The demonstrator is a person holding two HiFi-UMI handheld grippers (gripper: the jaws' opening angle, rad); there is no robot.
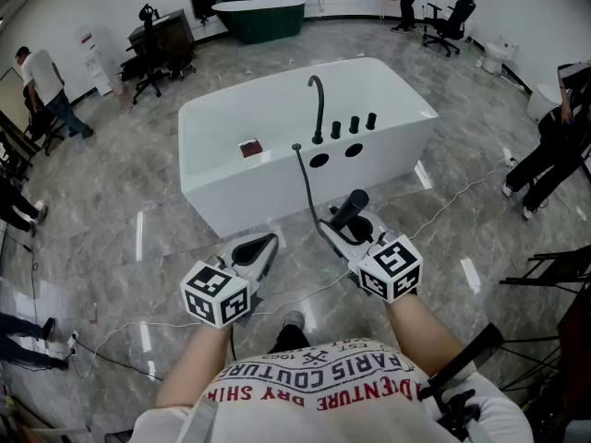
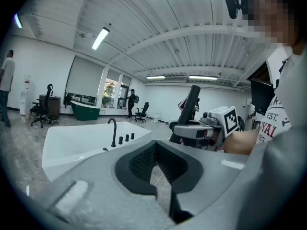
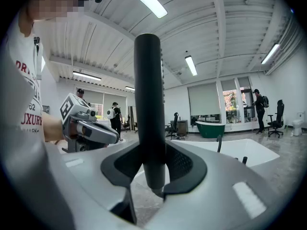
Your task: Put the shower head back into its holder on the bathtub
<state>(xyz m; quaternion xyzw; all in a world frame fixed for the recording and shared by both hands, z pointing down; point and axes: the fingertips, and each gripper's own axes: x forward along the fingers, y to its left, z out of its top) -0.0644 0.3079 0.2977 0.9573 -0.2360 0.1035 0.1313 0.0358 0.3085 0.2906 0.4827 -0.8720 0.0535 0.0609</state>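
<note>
In right gripper (image 3: 152,172), matte cylindrical shower head (image 3: 148,104)

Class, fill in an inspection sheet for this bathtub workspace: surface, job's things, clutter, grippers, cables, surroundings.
Surface: glossy grey floor; a white bathtub stands in the middle.
Job's things: black shower head held upright, away from the tub; its hose runs up to the tub deck; two dark openings sit near the faucet.
Clutter: small dark red item on the tub rim.
Grippers: left gripper shut, empty; right gripper shut on the shower head.
Cables: white cable trails across the floor.
Surroundings: green tub, office chair, people around the edges.
</note>
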